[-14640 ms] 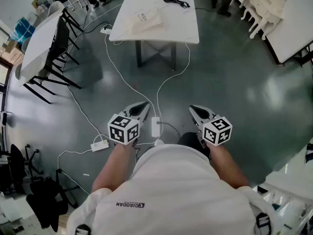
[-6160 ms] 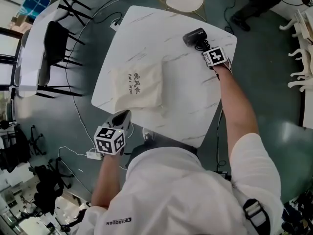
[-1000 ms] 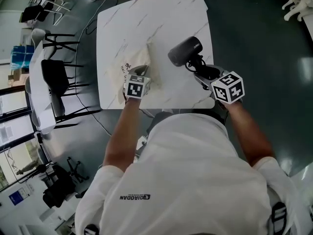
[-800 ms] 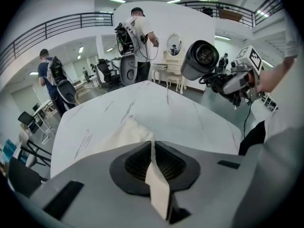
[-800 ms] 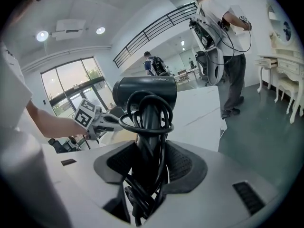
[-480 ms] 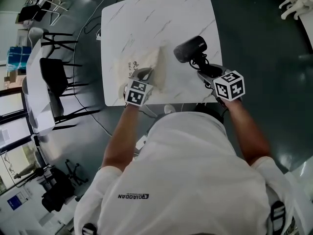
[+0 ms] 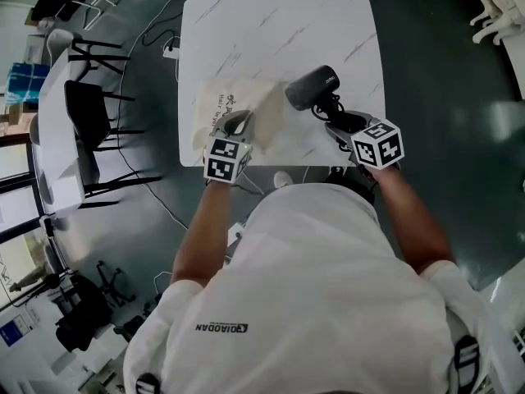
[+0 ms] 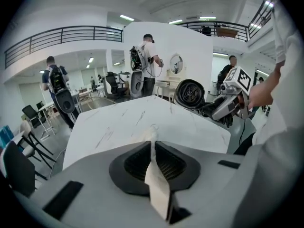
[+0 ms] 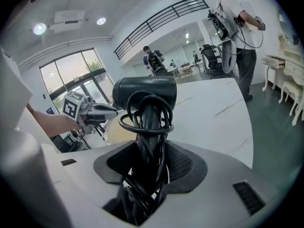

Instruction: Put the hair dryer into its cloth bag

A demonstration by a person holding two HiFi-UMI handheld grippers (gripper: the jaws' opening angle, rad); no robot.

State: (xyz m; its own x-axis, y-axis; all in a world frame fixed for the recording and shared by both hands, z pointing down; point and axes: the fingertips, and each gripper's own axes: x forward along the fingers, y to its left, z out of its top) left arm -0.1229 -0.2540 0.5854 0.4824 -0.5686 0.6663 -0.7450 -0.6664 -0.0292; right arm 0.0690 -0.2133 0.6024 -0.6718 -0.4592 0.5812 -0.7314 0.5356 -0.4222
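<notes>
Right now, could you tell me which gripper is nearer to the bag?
Left. The left gripper is shut on the bag's near edge. The right gripper, clamped on the hair dryer's handle, holds it to the right of the bag in the head view.

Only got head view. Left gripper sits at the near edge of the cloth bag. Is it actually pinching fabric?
Observer: Yes. In the left gripper view the left gripper has its jaws shut on a fold of the cream cloth bag.
Operator: Right gripper's hold on the dryer?
Observer: Right gripper view: the right gripper clamps the black hair dryer by its handle, its black cord bunched between the jaws too.
Operator: Anyone close?
Observer: A person wearing a backpack stands beyond the white marble table at its far edge.
</notes>
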